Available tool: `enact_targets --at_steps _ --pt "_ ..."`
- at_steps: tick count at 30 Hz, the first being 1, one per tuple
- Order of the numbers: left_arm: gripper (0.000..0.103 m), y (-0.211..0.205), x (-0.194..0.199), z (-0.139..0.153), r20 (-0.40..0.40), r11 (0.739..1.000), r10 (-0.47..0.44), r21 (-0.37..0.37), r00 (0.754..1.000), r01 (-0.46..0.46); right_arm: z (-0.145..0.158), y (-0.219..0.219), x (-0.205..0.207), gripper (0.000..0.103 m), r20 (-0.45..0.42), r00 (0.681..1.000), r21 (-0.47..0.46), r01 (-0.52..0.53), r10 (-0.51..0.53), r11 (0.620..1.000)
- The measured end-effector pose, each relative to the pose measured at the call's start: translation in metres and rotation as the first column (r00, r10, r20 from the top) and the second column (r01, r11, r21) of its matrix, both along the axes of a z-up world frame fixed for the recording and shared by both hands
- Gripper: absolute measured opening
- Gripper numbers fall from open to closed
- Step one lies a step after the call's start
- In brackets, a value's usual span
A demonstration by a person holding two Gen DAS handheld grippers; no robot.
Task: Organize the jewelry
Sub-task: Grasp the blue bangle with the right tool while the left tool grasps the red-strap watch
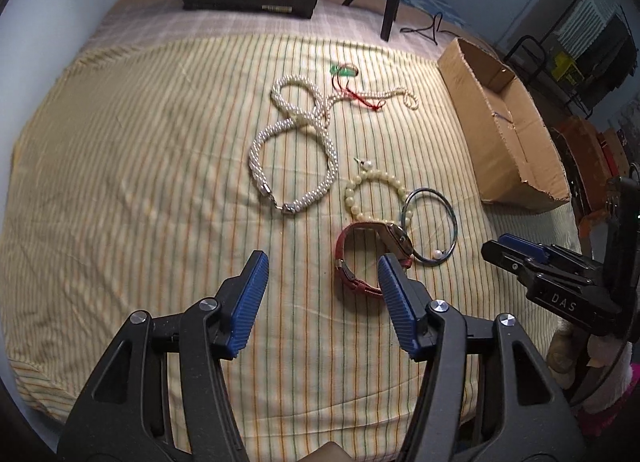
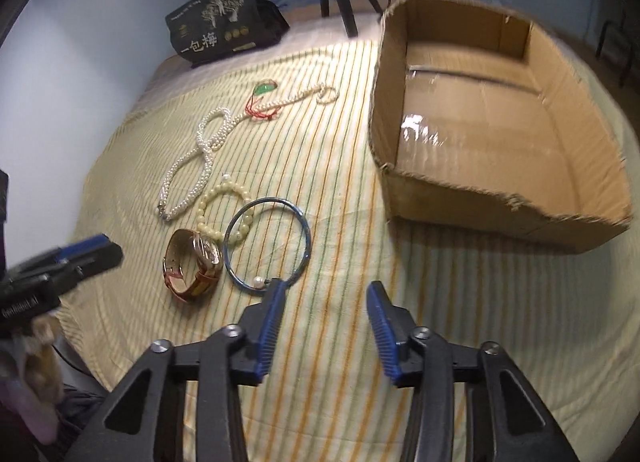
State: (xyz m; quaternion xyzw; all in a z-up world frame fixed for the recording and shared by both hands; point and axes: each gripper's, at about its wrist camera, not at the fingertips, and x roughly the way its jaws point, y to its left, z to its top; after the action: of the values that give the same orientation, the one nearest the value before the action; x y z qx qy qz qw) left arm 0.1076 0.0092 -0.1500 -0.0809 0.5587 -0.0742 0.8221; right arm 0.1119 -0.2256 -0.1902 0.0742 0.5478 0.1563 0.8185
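Blue bangle (image 2: 267, 242) lies nearest my right gripper (image 2: 325, 294) — jaws apart, empty — so I'd pinch its near rim squarely.

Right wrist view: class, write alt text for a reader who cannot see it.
An open right gripper hovers over a striped cloth, its left finger tip beside a blue bangle with a pearl. Past the bangle lie a watch, a bead bracelet and pearl necklaces; an empty cardboard box sits right.
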Motion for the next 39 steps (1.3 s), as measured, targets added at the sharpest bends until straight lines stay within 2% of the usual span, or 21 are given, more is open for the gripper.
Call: enact_targets --at_steps 7,8,10,16,22,28,34,39 --pt "0.053 0.000 0.009 -0.010 -0.026 1.000 0.011 -0.011 1.000 -0.011 -0.017 0.006 0.012 0.035 -0.047 0.998 0.047 0.031 -0.029 0.998" --pt "0.049 0.001 0.010 -0.013 -0.034 1.000 0.016 -0.016 0.999 -0.017 -0.020 0.008 0.013 0.035 -0.049 0.998 0.047 0.035 -0.032 0.998" --pt "0.046 0.002 0.013 -0.017 -0.053 1.000 0.021 -0.022 0.998 -0.022 -0.024 0.011 0.017 0.033 -0.049 0.998 0.040 0.044 -0.042 0.998" --pt "0.046 0.000 0.014 -0.023 -0.072 0.999 0.016 -0.028 0.997 -0.018 -0.028 0.012 0.024 0.029 -0.045 0.996 0.049 0.075 -0.073 0.996" --pt "0.041 -0.006 0.017 -0.031 -0.085 1.000 0.006 -0.011 0.996 -0.007 -0.032 0.022 0.027 0.024 -0.018 0.997 -0.006 0.073 -0.073 0.997" --pt "0.041 -0.009 0.021 -0.041 -0.107 1.000 0.003 -0.002 0.994 -0.003 -0.031 0.035 0.027 0.021 0.029 0.999 -0.088 0.037 -0.034 0.995" --pt "0.039 -0.016 0.024 -0.050 -0.124 1.000 -0.009 0.012 0.992 0.010 -0.030 0.035 0.024 0.007 0.055 0.998 -0.107 0.015 -0.009 0.994" --pt "0.018 -0.021 0.027 -0.055 -0.142 0.999 -0.044 -0.004 0.989 0.044 -0.029 0.028 0.025 0.002 0.042 0.999 -0.050 0.015 -0.013 0.999"
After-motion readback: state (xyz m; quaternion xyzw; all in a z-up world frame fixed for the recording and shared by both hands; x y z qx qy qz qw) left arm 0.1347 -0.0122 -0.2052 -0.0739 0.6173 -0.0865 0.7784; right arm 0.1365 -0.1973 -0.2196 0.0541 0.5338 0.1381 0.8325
